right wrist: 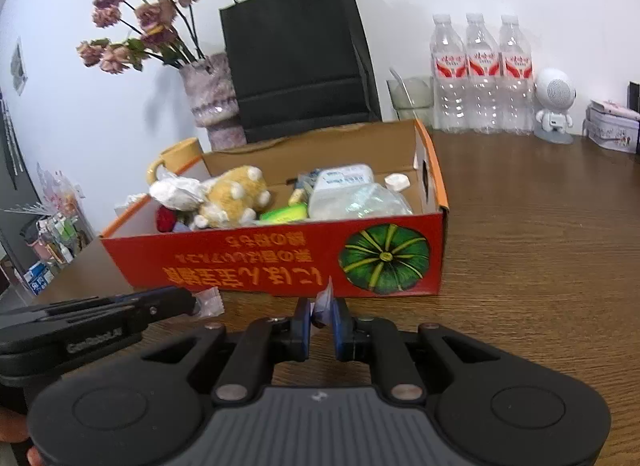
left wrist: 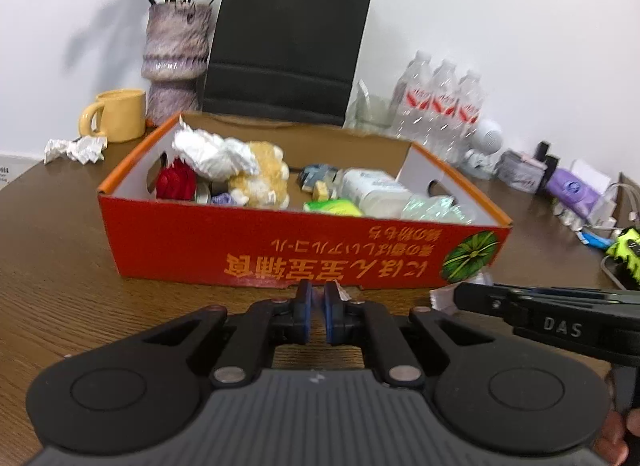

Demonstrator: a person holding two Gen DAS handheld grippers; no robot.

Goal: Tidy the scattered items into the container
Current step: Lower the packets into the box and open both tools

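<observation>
Your left gripper (left wrist: 319,306) has its jaws pressed almost together, only a thin slit between the blue pads; a scrap of white wrapper (left wrist: 343,293) peeks out at the right pad's tip, but whether it is truly pinched you cannot tell from this view. In the right wrist view that same gripper comes in from 9 o'clock with a small crumpled clear wrapper (right wrist: 211,300) at its tip. Your right gripper (right wrist: 323,316) is closed on a thin bluish-white plastic packet (right wrist: 324,302), which sticks up from between the pads.

Both grippers point forward and slightly down over the brown table (right wrist: 540,266), side by side, just short of the front wall of the red cardboard box (left wrist: 256,242) at 12 o'clock. The box sits open-topped and already holds a tan plush toy (left wrist: 262,173), crumpled white paper (left wrist: 208,153), a red thing, a green packet and clear plastic containers.

Loose crumpled paper (left wrist: 76,149) lies on the table at 10 o'clock in the left view, beside a yellow mug (left wrist: 116,114).
</observation>
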